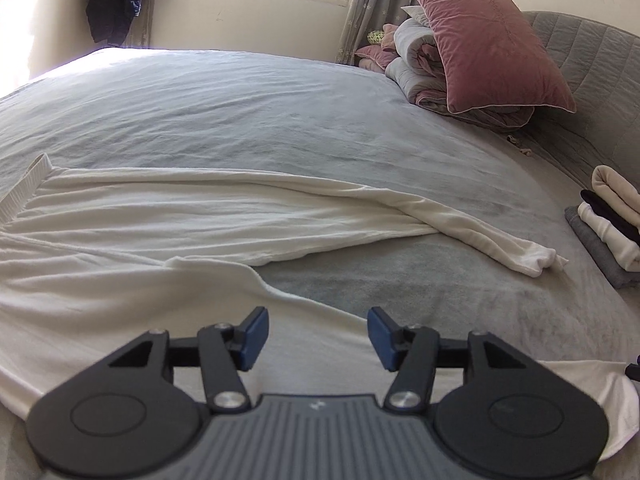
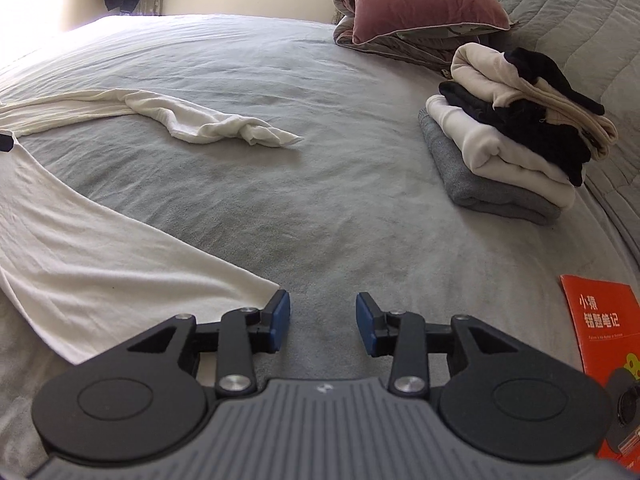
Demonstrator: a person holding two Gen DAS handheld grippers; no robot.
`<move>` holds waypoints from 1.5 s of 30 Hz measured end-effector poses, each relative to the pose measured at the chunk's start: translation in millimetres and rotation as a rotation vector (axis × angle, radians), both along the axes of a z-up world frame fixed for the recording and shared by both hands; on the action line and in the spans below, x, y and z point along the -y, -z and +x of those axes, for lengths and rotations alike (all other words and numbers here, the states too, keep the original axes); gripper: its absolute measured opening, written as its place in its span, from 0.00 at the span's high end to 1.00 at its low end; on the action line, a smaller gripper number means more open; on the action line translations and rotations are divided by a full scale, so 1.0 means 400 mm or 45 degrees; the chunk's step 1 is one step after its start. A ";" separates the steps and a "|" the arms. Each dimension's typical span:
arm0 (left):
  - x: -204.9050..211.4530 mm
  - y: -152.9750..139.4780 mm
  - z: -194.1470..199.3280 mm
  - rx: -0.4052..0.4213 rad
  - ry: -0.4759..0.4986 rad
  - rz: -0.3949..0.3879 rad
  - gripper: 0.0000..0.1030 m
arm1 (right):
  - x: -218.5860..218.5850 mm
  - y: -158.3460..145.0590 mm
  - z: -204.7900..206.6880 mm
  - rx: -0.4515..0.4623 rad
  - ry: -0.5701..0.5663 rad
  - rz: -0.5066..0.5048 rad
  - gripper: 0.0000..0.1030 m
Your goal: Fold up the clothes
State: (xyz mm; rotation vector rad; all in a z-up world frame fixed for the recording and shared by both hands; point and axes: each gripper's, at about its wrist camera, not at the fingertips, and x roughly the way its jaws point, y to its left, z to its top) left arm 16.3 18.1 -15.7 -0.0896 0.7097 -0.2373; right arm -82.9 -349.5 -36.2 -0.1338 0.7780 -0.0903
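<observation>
Across the left half of both frames, white shirt (image 1: 168, 216) is lying flat on the bed (image 1: 280, 112). My left gripper (image 1: 318, 338) and right gripper (image 2: 323, 322) are hovering parted, holding nothing; folded pile (image 2: 512, 140) is sitting upper right.

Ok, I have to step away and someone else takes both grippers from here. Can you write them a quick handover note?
Left gripper: open, nothing between the jaws, over the white garment.
Right gripper: open, empty, over bare bed sheet just past the garment's corner.
The garment lies spread on the bed, one long sleeve stretched out with a bunched cuff.
Done: a stack of folded clothes sits by the headboard.
Left: fold the white garment, probably sleeve in first, then add it to the stack.
</observation>
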 end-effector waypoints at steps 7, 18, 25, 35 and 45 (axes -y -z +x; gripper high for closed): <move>0.067 -0.013 -0.096 0.104 0.303 0.095 0.39 | 0.066 -0.023 -0.060 -0.031 0.092 0.276 0.61; 0.214 0.024 -0.242 0.190 0.961 0.172 0.38 | 0.168 -0.027 -0.104 -0.159 0.040 0.818 0.61; 0.300 0.065 -0.258 0.179 1.055 0.218 0.41 | 0.118 0.019 -0.082 -0.199 0.020 0.924 0.61; 0.367 0.039 -0.291 0.209 1.076 0.237 0.98 | 0.130 0.002 -0.087 -0.108 0.105 0.833 1.00; 0.360 -0.005 -0.318 0.158 1.121 0.158 0.98 | 0.114 -0.053 -0.136 -0.174 0.126 0.636 1.00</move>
